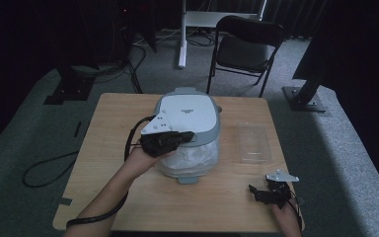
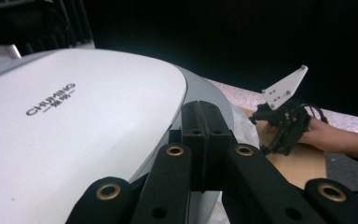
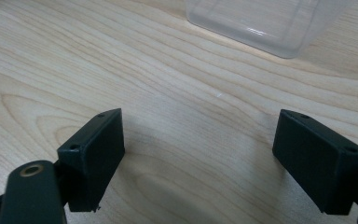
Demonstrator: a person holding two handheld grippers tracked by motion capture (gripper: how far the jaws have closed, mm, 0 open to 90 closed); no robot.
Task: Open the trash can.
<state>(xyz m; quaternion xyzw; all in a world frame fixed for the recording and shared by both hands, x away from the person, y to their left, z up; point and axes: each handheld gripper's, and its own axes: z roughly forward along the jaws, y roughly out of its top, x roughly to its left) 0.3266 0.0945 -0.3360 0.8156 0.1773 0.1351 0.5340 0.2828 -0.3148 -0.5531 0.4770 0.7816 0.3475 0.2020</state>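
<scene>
A: What could go wrong here?
B: The left gripper [image 2: 204, 116], jaws pressed flat together and holding nothing, sits at the rim of the white appliance lid [image 1: 187, 114] in the frame's centre; a push could slip off the smooth curve or shove the whole unit across the table [image 1: 128, 207]
A: And the other?
B: The right gripper [image 3: 200, 154], lower right, has its jaws spread wide over bare wood near the clear container [image 3: 265, 23], gripping nothing
</scene>
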